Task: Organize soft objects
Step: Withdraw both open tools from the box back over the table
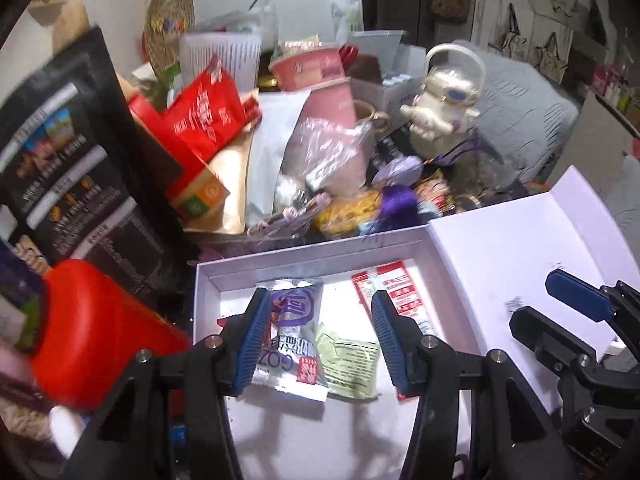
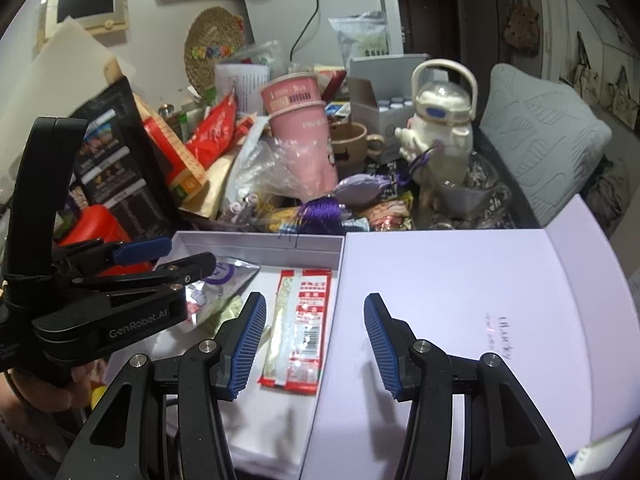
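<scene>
Progress is partial: three soft foil and plastic sachets [image 1: 294, 336] lie in the shallow white cardboard box [image 1: 208, 280]. Both the left gripper [image 1: 320, 344] and right gripper [image 2: 314, 344] hang released and empty, while the heap of soft packets [image 2: 304, 208] behind the box is, by the look of it, still unsorted.

A lived-in home is suggested by a cluttered table [image 2: 460, 220], mugs [image 2: 352, 144], a cushion [image 2: 544, 136] at right and a refrigerator [image 2: 320, 20] at top.

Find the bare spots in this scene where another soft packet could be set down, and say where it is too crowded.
Free: the white box floor nearest the camera, below the red-and-white sachet, and the flat lid on the right. Crowded: the box's far left, with the silver-purple packet and green packet, and the pile around the pink cups.
</scene>
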A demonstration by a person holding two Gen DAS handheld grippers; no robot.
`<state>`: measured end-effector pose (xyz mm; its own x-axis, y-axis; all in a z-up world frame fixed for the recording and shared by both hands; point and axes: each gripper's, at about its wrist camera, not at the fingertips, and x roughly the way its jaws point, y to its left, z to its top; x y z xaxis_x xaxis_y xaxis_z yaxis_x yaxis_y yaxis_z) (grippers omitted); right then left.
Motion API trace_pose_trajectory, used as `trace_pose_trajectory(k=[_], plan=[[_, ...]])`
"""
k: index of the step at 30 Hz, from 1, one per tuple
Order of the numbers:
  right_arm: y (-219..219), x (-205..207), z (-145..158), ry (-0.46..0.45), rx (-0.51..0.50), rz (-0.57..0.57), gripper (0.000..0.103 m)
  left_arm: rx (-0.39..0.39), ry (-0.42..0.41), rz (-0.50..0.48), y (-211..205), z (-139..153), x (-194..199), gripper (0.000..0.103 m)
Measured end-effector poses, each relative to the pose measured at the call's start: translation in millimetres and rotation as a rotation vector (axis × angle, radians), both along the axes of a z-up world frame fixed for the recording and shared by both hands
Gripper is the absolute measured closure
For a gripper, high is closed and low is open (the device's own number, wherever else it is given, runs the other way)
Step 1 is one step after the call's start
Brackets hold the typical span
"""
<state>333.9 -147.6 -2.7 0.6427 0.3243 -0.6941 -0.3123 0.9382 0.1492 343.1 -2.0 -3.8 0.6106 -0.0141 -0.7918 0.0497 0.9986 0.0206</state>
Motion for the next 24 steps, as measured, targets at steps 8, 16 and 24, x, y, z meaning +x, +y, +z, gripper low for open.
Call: trace_pose_trajectory(k=[8,16,24], plan=[[-10.1,-36.8,39.6,-0.086,-0.004,-0.028,0.052,-0.006,-0.105,-0.020,-3.5,51.7,-36.0,0.052],[-17.0,-84.6,77.5,-0.171,-0.005,-0.038,0.052,-0.023,-0.211,-0.043,-4.9,98.2,-84.7,0.052],[-21.8,-139.3,111.5,-0.269,-0.012,-0.047,0.038,-0.034,-0.299,-0.073,-7.7,131.3,-138.1,0.050]])
